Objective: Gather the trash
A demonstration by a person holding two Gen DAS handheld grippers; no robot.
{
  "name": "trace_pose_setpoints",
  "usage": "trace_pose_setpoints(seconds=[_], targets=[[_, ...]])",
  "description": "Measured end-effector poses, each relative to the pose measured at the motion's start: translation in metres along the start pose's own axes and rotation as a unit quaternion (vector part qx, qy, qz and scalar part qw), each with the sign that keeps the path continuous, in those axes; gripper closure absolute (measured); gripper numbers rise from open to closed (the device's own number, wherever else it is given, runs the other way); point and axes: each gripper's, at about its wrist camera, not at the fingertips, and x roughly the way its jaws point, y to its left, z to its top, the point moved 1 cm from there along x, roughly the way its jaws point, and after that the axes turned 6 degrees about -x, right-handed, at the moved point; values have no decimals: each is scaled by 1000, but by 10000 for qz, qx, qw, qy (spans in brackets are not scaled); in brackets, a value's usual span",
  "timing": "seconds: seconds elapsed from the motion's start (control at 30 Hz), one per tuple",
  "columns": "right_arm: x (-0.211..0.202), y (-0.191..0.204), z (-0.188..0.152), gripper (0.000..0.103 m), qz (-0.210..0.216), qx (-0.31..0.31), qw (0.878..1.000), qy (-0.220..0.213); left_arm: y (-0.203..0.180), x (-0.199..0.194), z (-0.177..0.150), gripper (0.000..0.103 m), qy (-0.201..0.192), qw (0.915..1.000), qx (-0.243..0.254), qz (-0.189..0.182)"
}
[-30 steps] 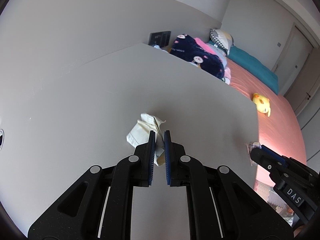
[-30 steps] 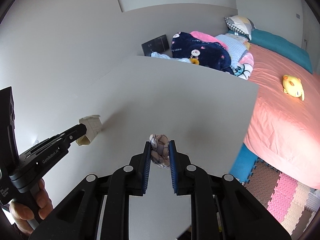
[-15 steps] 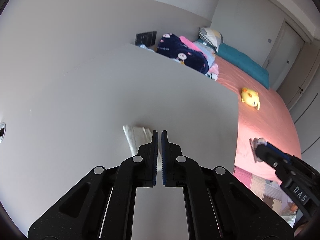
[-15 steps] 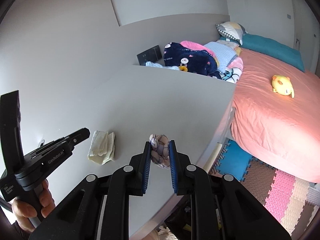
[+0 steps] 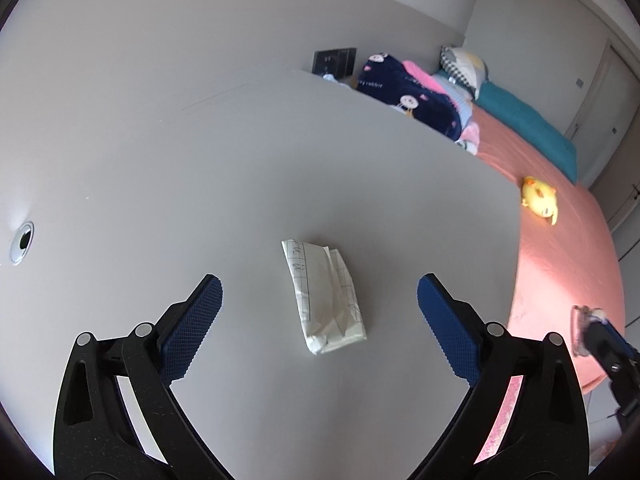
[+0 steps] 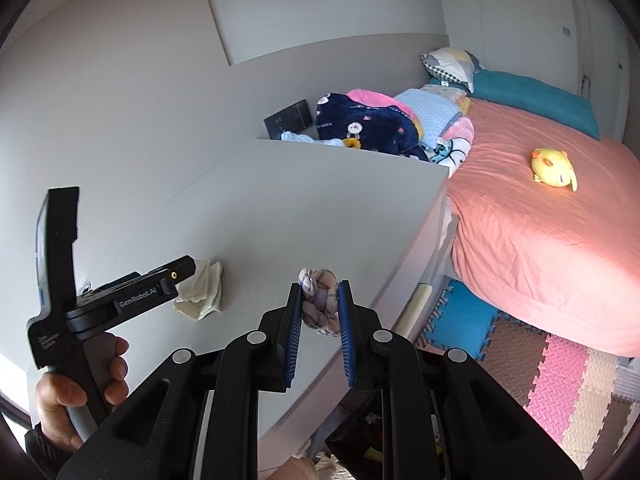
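Opening left claw straddles paper, untouched.

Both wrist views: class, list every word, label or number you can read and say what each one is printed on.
"GenRobot.AI": on the left gripper, seen in the right wrist view.
Small white lettering on that gripper's handle: too blurred to read.
"rabbit": on the navy blanket, partly legible.
Handwritten marks on the folded paper: too small to read.
Dark panel by the wall: symbols unreadable.
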Motion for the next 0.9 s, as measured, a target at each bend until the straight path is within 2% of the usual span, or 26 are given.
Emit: trace_pose_setpoints(seconds=[0.07,0.1,0.27,0.33,0.5,0.9], targets=[[0,-3,1,84,3,31,10000,-17,-2,12,1,32,159,9998,61,97],[0,-4,1,84,-1,34,10000,-17,-1,19,1,45,325,9994,22,70],[1,-9,0,84,-21,80,10000,-16,0,38,-4,64,597,9982,-2,93],[2,-11,0,84,-28,94,10000,-8,1,43,-6,79,686,9976,-22,50],[2,-14,-3,84,-33,134,9999,1,3,43,-9,85,678,9977,-86,18],[-9,-18,-6,84,-40,166,9998,-82,-10,12,-16,85,426,9989,101,-192]])
